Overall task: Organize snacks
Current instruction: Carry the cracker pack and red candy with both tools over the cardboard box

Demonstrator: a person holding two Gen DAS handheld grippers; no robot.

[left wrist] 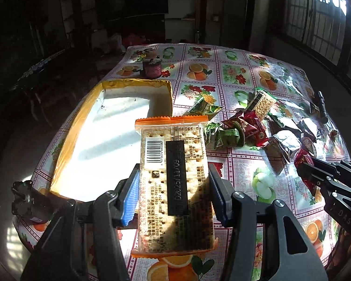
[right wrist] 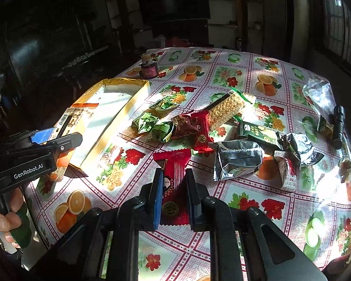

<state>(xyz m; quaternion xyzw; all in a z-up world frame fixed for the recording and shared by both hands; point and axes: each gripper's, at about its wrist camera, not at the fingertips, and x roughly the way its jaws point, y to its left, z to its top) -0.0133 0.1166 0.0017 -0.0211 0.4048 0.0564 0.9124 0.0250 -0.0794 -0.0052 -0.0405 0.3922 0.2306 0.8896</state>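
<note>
Cracker packet (left wrist: pixel 175 182) is held lengthwise between the blue pads of the left gripper (left wrist: pixel 173 175), its long axis running forward along the fingers and away from the camera. The far orange-crimped end points toward the open box (left wrist: pixel 65 140) and overhangs the box's near right corner; the near crimped end hangs back between the gripper arms. The printed back faces up: a barcode, a black date strip along the length, and pale perforated crackers seen through clear film. The left jaws are closed on the packet's long edges. In the right wrist view the same packet (right wrist: pixel 74 117) is seen over the box (right wrist: pixel 128 103), carried by the left gripper (right wrist: pixel 46 138).

A red sweet wrapper (right wrist: pixel 174 182) is pinched between the pads of the right gripper (right wrist: pixel 174 187), long axis also forward, its serrated far end fanned wide above the fruit-print tablecloth (right wrist: pixel 222 75). The wrapper is glossy red with a gold emblem near the back. The right jaws are clamped tight on it.

Remaining snacks are noted in a loose pile (right wrist: pixel 199 121) right of the box: green, red and silver packets and a cracker bar. A small dark jar (right wrist: pixel 148 69) stands beyond the box, and a black torch (right wrist: pixel 338 126) lies near the table's right edge.
</note>
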